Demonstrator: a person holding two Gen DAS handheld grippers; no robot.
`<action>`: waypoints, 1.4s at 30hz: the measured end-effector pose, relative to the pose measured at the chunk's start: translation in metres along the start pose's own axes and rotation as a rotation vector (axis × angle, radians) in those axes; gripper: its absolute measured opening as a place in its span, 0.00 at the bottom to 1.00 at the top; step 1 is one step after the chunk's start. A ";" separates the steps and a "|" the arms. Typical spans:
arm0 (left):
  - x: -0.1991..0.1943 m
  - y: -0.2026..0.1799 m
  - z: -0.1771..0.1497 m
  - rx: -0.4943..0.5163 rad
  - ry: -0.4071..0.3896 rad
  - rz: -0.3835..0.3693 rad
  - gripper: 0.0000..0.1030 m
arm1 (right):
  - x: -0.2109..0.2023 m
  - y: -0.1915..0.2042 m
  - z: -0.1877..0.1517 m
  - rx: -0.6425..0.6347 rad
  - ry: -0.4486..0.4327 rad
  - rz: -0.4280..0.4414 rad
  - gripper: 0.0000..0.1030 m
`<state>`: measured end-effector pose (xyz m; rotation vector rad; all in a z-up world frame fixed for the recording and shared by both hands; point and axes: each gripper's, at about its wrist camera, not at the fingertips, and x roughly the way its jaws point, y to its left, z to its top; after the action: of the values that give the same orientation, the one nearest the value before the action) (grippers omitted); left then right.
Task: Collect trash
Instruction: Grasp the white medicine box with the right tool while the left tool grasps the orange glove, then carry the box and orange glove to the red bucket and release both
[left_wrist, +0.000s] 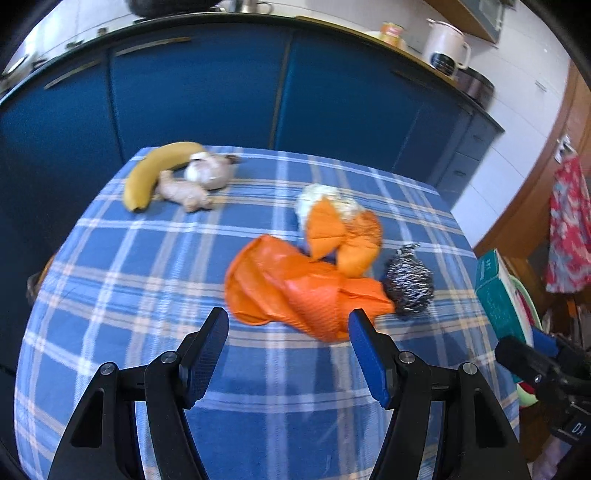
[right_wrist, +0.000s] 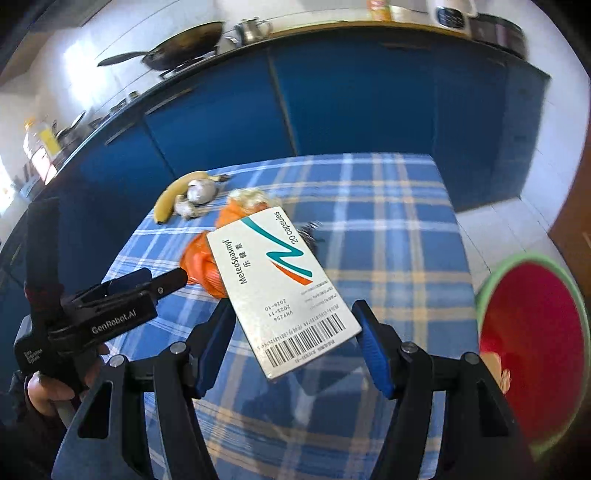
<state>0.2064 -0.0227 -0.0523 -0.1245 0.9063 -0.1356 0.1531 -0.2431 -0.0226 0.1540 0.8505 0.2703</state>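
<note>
Right tool (right_wrist: 291, 332) clenched on white capsule box (right_wrist: 280, 291), held tilted above the worktop (right_wrist: 388, 229), near a red bin with green rim (right_wrist: 535, 325). Left tool (left_wrist: 288, 343) released, empty, hovering just before orange plastic bag (left_wrist: 291, 288); foil ball (left_wrist: 408, 280) beside it.

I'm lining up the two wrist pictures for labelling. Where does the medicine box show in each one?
Left wrist view: the medicine box shows only as a teal side at the right edge, beyond the table's corner.
Right wrist view: it fills the centre, white face up, clamped between the right gripper fingers.
Shared landmark: the banana at the far left of the checked tablecloth.
</note>
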 end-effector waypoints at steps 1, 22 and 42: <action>0.002 -0.002 0.000 0.009 0.002 -0.002 0.67 | -0.001 -0.005 -0.003 0.017 0.000 -0.001 0.66; 0.041 -0.023 -0.003 0.078 0.067 -0.090 0.18 | -0.019 -0.044 -0.047 0.177 -0.013 -0.016 0.66; -0.037 -0.018 -0.033 0.081 0.005 -0.173 0.16 | -0.045 -0.032 -0.073 0.211 -0.048 0.013 0.65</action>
<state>0.1567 -0.0357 -0.0408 -0.1275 0.8931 -0.3335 0.0751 -0.2853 -0.0460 0.3620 0.8292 0.1876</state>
